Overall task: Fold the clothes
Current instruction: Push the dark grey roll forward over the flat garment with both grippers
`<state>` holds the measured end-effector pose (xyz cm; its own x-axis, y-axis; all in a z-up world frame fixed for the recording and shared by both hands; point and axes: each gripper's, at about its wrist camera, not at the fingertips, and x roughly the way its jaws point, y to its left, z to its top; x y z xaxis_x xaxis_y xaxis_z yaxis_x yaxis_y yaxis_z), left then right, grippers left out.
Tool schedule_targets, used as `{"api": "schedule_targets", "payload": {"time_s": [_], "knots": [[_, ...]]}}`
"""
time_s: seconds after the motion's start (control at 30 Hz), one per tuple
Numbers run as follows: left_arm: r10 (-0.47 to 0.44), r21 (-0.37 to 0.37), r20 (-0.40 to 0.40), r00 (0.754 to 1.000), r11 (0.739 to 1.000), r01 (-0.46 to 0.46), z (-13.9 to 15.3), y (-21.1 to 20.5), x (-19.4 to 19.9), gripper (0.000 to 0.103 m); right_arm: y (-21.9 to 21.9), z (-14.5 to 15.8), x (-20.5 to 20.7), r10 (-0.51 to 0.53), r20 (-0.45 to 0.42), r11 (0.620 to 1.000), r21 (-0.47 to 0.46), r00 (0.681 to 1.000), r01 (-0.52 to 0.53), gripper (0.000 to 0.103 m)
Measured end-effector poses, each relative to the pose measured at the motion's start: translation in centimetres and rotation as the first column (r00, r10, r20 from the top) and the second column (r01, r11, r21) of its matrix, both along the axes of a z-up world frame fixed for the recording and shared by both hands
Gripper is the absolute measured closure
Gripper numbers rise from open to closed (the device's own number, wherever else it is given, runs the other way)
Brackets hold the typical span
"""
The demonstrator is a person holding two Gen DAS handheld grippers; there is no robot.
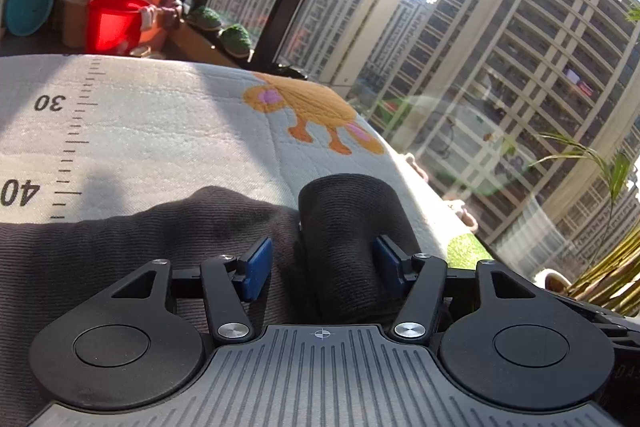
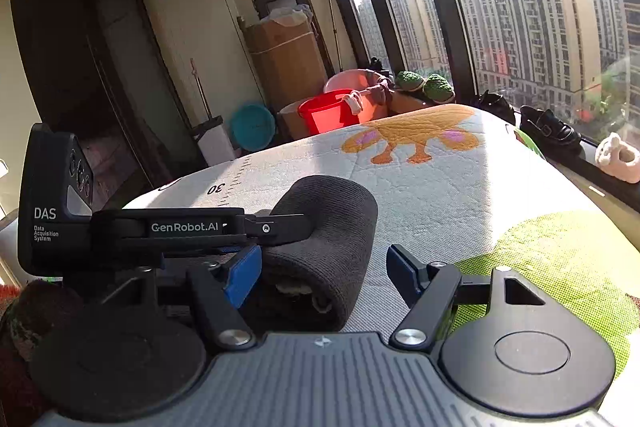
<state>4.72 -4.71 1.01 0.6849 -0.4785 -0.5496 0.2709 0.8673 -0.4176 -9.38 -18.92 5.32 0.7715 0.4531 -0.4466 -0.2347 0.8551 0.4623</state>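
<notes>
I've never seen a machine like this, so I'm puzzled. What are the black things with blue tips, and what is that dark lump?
They are two grabbers, and a person carries one in each hand. Each has a camera looking along its two blue-tipped fingers. One picture comes from the left gripper, the other from the right gripper. Below lies a pale mat with ruler marks and an orange animal. On it is a dark grey garment, folded up into a hump. The hump sits between the left gripper's fingers, which don't seem to squeeze it. The right gripper is open and holds nothing.
</notes>
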Motion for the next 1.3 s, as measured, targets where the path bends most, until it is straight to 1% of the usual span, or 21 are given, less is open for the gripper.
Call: {"api": "schedule_targets", "payload": {"time_s": [0.1,0.27,0.33,0.37,0.4,0.43,0.47,0.53,0.57,0.63,0.67,0.73,0.83,0.9,0.97,1.0,1.07,1.17,1.2,1.23,1.3], "knots": [[0.029,0.008,0.004,1.0,1.0,-0.029,0.1,1.0,-0.4,0.032,-1.7,-1.5,1.5,-0.038,-0.095,0.983,0.174,0.995,0.055,0.033],[0.05,0.012,0.008,0.999,0.999,-0.05,0.3,1.6,-1.0,0.03,-0.4,-4.2,2.7,0.011,-0.158,0.966,0.257,0.987,0.03,0.033],[0.054,0.021,0.016,0.998,0.998,-0.054,0.4,1.5,-1.1,0.029,0.4,-4.5,3.2,0.035,-0.157,0.966,0.258,0.987,0.006,0.051],[0.058,0.026,0.02,0.998,0.998,-0.059,0.5,1.5,-1.2,0.029,0.7,-4.3,3.3,0.039,-0.147,0.971,0.237,0.988,-0.003,0.053],[0.062,0.031,0.027,0.998,0.998,-0.063,0.5,1.5,-1.2,0.029,0.8,-4.0,3.2,0.041,-0.134,0.976,0.217,0.99,-0.011,0.061],[0.064,0.023,0.029,0.998,0.998,-0.065,0.6,1.6,-1.3,0.028,0.8,-3.7,3.0,0.044,-0.121,0.98,0.199,0.992,-0.019,0.065],[0.066,0.014,0.031,0.997,0.998,-0.066,0.6,1.7,-1.5,0.027,0.9,-3.4,2.8,0.046,-0.109,0.983,0.18,0.993,-0.026,0.066],[0.072,-0.009,0.034,0.997,0.997,-0.071,0.8,2.1,-1.7,0.025,1.0,-2.6,2.6,0.053,-0.082,0.991,0.126,0.995,-0.042,0.068],[0.079,-0.027,0.037,0.996,0.997,-0.078,0.9,2.5,-1.7,0.024,1.6,-1.8,2.5,0.056,-0.058,0.996,0.068,0.997,-0.052,0.068],[0.113,-0.063,0.045,0.993,0.992,-0.11,1.4,3.5,-1.8,0.019,3.4,-0.4,2.0,0.067,0.003,0.993,-0.096,0.998,-0.067,0.068],[0.129,-0.082,0.051,0.99,0.989,-0.125,1.7,4.0,-1.9,0.017,4.7,0.2,1.8,0.084,0.032,0.978,-0.196,0.996,-0.076,0.068],[0.145,-0.111,0.07,0.987,0.984,-0.136,2.4,4.7,-2.2,0.015,7.3,0.6,1.1,0.128,0.067,0.931,-0.351,0.99,-0.097,0.067],[0.126,-0.113,0.113,0.986,0.987,-0.114,3.6,4.6,-2.8,0.01,11.9,0.5,-0.6,0.23,0.126,0.819,-0.561,0.965,-0.121,0.067],[0.106,-0.091,0.131,0.986,0.991,-0.094,4.0,4.0,-3.0,0.011,13.9,0.3,-1.5,0.283,0.151,0.753,-0.647,0.947,-0.122,0.066],[0.1,-0.031,0.125,0.987,0.995,-0.097,3.7,3.2,-2.7,0.017,14.5,0.4,-1.9,0.308,0.163,0.727,-0.676,0.937,-0.121,0.065],[0.105,-0.014,0.113,0.988,0.994,-0.104,3.3,3.2,-2.5,0.023,14.2,0.6,-1.9,0.307,0.16,0.736,-0.665,0.938,-0.128,0.063],[0.116,-0.004,0.088,0.989,0.993,-0.116,2.5,3.5,-2.3,0.022,12.7,1.3,-1.7,0.298,0.142,0.792,-0.589,0.944,-0.162,0.059],[0.134,-0.005,0.073,0.988,0.991,-0.134,2.1,4.2,-2.1,0.021,9.7,2.4,-1.4,0.267,0.121,0.897,-0.395,0.956,-0.2,0.046],[0.141,0.001,0.074,0.987,0.99,-0.142,2.0,4.4,-2.2,0.021,8.9,2.5,-1.2,0.246,0.114,0.923,-0.331,0.962,-0.197,0.039],[0.147,0.005,0.073,0.987,0.989,-0.147,2.0,4.7,-2.2,0.02,8.2,2.6,-0.9,0.226,0.106,0.942,-0.279,0.968,-0.189,0.036],[0.158,0.004,0.069,0.985,0.987,-0.159,1.8,5.3,-2.7,0.018,7.1,2.3,-0.1,0.196,0.069,0.967,-0.18,0.978,-0.181,0.035]]}}
